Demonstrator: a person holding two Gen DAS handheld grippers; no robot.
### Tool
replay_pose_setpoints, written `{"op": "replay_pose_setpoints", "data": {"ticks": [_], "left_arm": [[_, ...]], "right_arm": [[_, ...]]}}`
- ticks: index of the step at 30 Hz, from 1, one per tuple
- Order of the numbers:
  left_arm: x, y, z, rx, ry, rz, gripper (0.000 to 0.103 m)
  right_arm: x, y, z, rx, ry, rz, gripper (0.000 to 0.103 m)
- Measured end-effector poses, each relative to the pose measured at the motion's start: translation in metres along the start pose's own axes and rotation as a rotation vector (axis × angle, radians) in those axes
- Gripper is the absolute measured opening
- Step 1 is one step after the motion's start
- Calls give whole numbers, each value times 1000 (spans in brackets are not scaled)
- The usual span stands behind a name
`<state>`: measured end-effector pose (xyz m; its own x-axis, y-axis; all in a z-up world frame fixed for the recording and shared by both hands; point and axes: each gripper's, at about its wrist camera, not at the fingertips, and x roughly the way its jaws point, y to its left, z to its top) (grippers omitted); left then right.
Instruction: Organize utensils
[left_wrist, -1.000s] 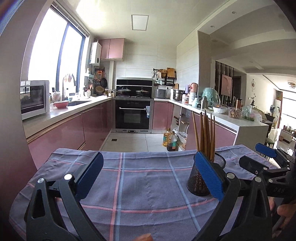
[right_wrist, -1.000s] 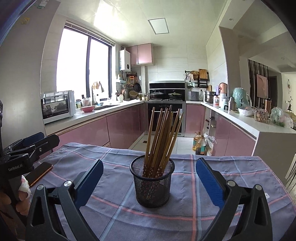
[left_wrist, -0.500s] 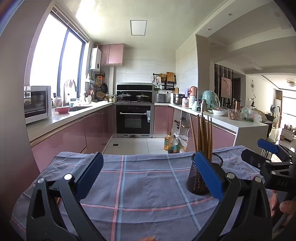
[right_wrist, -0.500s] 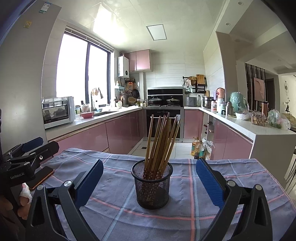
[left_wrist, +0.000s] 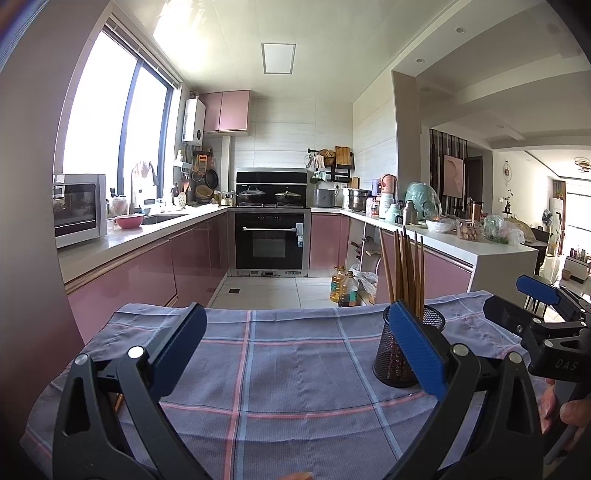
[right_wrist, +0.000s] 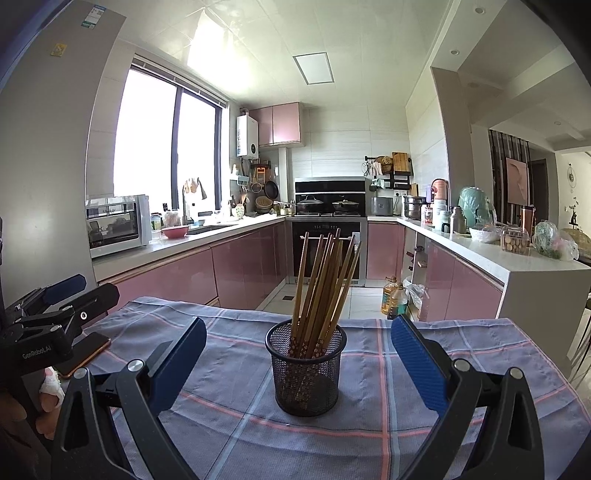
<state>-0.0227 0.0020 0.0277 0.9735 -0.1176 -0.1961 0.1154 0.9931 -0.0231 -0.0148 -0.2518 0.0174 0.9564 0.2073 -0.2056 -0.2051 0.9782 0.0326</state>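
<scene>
- Standing upright on the checked cloth (right_wrist: 369, 443) that is covering the bench, the black mesh holder (right_wrist: 306, 373) is serving as the landmark; a bundle of wooden chopsticks (right_wrist: 325, 284) is sitting inside it, fanning out and leaning against its rim.
- The right gripper (right_wrist: 298, 358) is hovering just in front of the mesh holder with its blue pads spread wide, gripping nothing, the holder showing in the gap between them.
- The left gripper (left_wrist: 295, 343) is hovering to the left of the mesh holder, its pads also wide apart and empty, over bare cloth.
- A phone (right_wrist: 86, 352) is lying on the cloth well to the left of the mesh holder, beside the left gripper's body.
- A person's fingers (left_wrist: 572, 410) are wrapping the right gripper's handle to the right of the mesh holder.
</scene>
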Motion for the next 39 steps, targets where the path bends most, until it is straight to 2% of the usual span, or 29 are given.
{"op": "replay_pose_setpoints", "data": {"ticks": [39], "left_arm": [[-2,-1,-1,-10,15,10,98]], "right_arm": [[9,5,-2,12,18,4,97]]}}
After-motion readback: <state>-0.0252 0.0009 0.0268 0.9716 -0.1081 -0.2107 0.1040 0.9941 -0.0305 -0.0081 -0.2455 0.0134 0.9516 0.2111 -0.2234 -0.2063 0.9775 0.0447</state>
